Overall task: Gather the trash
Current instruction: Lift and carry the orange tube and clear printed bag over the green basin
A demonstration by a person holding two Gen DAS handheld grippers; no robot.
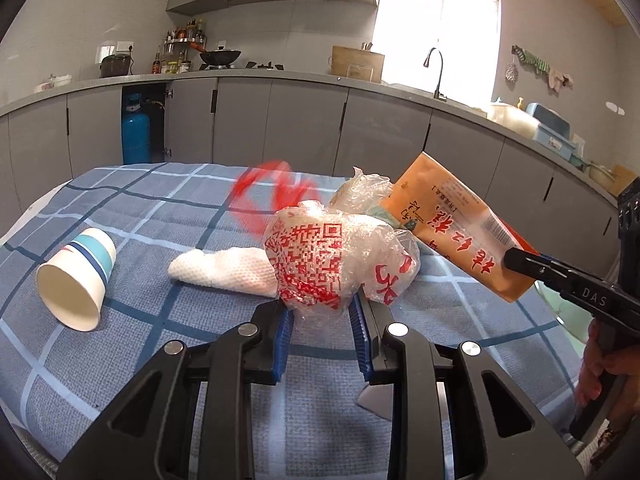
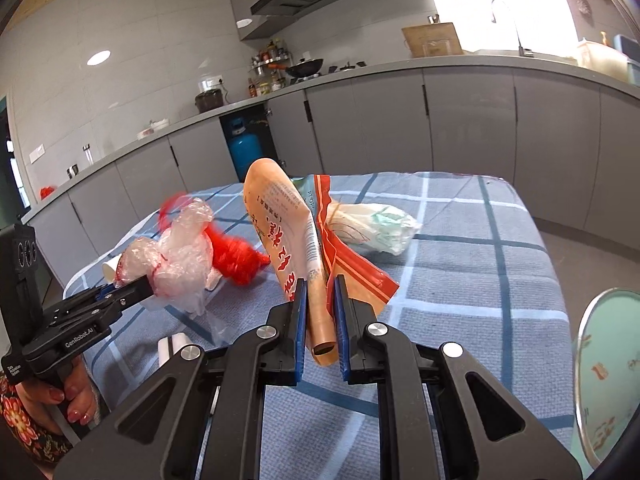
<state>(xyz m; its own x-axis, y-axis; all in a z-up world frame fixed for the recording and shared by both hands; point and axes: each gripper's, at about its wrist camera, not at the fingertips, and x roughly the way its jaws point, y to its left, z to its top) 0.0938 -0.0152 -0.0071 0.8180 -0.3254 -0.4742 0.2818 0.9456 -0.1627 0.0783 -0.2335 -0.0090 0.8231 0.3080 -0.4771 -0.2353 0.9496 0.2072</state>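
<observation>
Left wrist view has your left gripper point(image 1: 320, 312) pinching the crinkly plastic bag point(image 1: 340, 260) above the table's point(image 1: 140, 200) middle, right gripper point(image 2: 320, 320) clamping the orange wrapper point(image 2: 280, 232); both look feather-light and slippery, so grab bunched folds.

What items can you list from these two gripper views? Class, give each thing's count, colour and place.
crumpled clear plastic bag with red print: one, held in left gripper
orange snack packet: one, held in right gripper
white paper cup with teal bands: one, lying on its side, table left
white paper towel: one, table centre
blue checked tablecloth: one, covering table
left gripper: black, blue pads
right gripper: black, blue pads
</observation>
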